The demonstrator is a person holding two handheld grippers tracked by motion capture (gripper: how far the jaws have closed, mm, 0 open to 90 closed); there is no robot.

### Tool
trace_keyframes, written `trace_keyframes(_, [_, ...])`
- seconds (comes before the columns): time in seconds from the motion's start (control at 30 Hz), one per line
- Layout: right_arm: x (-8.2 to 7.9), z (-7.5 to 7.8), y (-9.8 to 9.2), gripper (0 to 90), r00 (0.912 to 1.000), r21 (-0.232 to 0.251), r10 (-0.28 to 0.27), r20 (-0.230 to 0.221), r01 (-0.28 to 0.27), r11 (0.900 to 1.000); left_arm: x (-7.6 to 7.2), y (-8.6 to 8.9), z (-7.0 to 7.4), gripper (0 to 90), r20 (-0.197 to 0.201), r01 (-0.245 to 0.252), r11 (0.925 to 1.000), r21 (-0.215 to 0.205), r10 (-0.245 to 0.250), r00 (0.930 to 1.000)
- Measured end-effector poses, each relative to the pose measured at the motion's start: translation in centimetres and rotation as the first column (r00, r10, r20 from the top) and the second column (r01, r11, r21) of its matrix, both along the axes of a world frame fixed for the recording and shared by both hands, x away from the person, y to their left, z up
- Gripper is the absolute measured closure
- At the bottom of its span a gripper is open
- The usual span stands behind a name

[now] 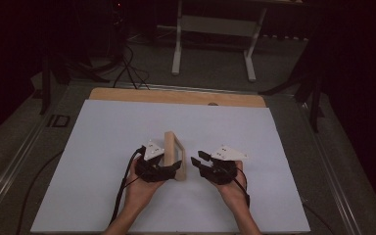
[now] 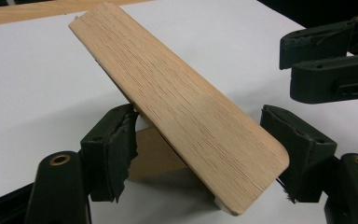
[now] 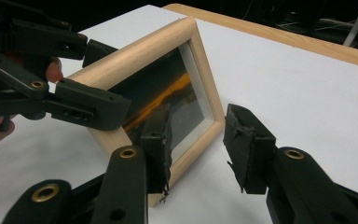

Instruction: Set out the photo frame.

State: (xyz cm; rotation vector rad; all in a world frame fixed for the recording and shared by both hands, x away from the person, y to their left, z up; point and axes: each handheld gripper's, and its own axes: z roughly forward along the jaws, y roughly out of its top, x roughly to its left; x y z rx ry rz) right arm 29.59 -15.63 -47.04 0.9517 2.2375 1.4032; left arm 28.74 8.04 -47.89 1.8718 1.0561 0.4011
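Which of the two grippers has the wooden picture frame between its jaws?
The left gripper: its jaws straddle the near end of the picture frame. The right gripper hangs beside the frame, jaws apart with nothing between them.

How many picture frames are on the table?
1. The wooden picture frame stands on edge near the middle of the white table, between the left gripper, which clasps it, and the open right gripper.

A wooden table [image 1: 127, 94] carries a large white sheet [image 1: 103, 147] that covers nearly all of its top, leaving a bare strip along the far edge, and a wooden picture frame [image 1: 175, 156] stands upright on the sheet near its middle.
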Motion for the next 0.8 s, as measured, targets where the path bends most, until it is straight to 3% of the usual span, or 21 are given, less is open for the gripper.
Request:
trace_keyframes(0.27, [0.0, 0.2, -0.3, 61.1, 1.0, 0.003, -0.005, 0.006, 0.005, 1.0, -0.1, -0.1, 0.0, 33.7, -0.002, 0.008, 1.0, -0.003, -0.008, 1.0])
trace_keyframes(0.8, [0.2, 0.8, -1.2, 60.4, 0.9994, 0.023, -0.027, 0.022, 0.027, 0.999, -0.3, 0.0, 0.2, 52.4, 0.002, 0.049, 0.9988, -0.005, -0.049, 0.9988])
